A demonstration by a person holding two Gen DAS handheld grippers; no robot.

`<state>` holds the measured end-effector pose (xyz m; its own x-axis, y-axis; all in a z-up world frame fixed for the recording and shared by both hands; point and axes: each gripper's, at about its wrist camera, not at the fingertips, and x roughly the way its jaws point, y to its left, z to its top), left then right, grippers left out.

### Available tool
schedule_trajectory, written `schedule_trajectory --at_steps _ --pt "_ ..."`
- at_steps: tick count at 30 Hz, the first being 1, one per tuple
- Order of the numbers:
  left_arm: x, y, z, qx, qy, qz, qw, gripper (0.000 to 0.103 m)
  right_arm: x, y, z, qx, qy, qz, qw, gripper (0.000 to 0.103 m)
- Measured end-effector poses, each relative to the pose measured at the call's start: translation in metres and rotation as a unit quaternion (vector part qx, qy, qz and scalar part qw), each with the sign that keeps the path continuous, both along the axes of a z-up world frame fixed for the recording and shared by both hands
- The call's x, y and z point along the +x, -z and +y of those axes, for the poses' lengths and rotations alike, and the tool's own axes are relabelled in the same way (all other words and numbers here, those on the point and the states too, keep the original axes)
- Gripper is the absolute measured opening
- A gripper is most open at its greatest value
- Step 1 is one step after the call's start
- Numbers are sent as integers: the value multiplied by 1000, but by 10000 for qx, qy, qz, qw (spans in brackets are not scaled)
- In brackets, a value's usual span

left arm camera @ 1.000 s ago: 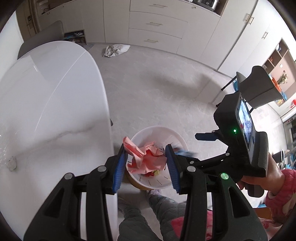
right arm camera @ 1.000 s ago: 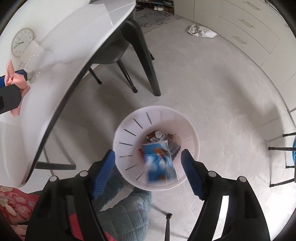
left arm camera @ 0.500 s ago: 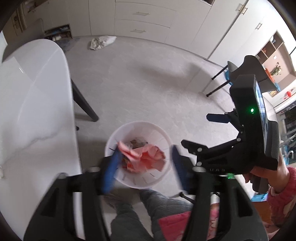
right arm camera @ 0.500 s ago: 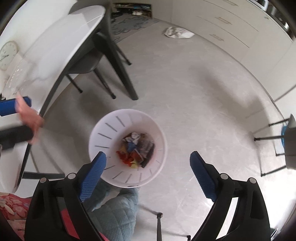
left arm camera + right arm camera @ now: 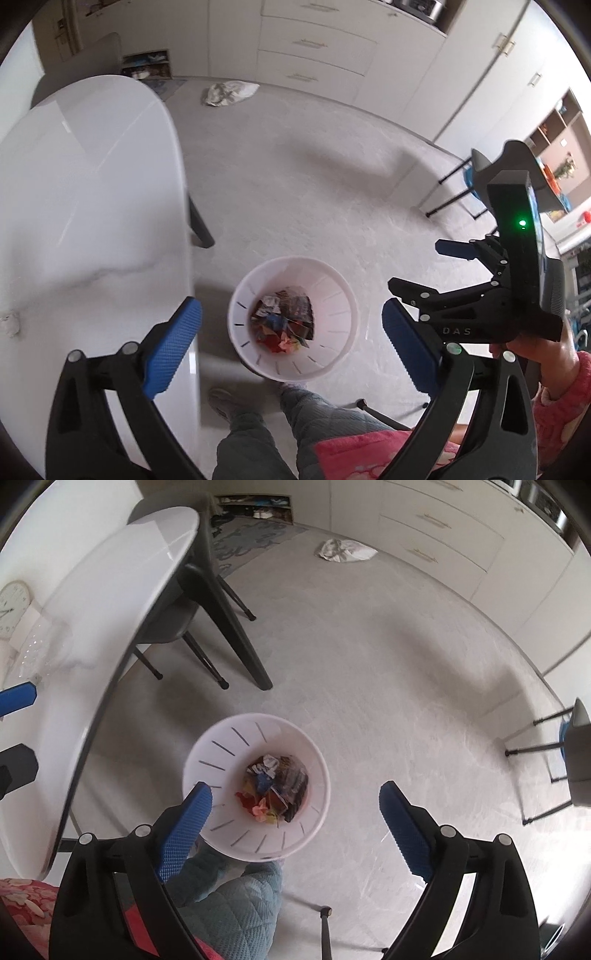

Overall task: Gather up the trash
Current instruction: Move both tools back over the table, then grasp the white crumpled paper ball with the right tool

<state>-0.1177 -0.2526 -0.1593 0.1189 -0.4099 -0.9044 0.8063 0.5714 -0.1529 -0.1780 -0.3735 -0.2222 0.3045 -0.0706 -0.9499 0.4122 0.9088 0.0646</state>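
A white slotted trash bin (image 5: 332, 295) stands on the floor beside the table; it also shows in the right wrist view (image 5: 221, 746). Crumpled wrappers and paper, pink, blue and dark (image 5: 284, 321), lie at its bottom, also seen in the right wrist view (image 5: 275, 792). My left gripper (image 5: 291, 332) is open and empty above the bin. My right gripper (image 5: 295, 812) is open and empty above it too. The right gripper's body (image 5: 509, 288) shows in the left wrist view. A small crumpled white scrap (image 5: 9, 325) lies on the table's left part.
A white oval table (image 5: 85, 192) with dark legs stands left of the bin. A crumpled white bag (image 5: 229, 92) lies on the floor near the cabinets (image 5: 314, 48). A chair (image 5: 166, 624) sits under the table, a stool (image 5: 546, 738) at right. The person's legs (image 5: 266, 435) are below.
My left gripper opened and the pink paper dropped into the bin. The blue wrapper from my right gripper fell in before that. Both grippers rose a little above the bin.
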Motion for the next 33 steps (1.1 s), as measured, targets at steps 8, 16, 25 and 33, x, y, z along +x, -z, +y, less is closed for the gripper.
schedule_trajectory --at_steps 8,16,25,33 --pt "50 -16 75 -56 -1024 -282 9943 95 71 -31 56 -100 -726 -388 9966 98" --pt "115 -20 196 78 -2445 -518 9682 95 170 -45 152 39 -1961 -631 9786 98" --pt "185 -18 312 10 -3438 -354 9384 95 264 -38 278 382 -3293 -650 9412 98" --pt "216 -11 379 6 -3787 -263 9251 95 322 -17 363 405 -3942 -583 9163 93"
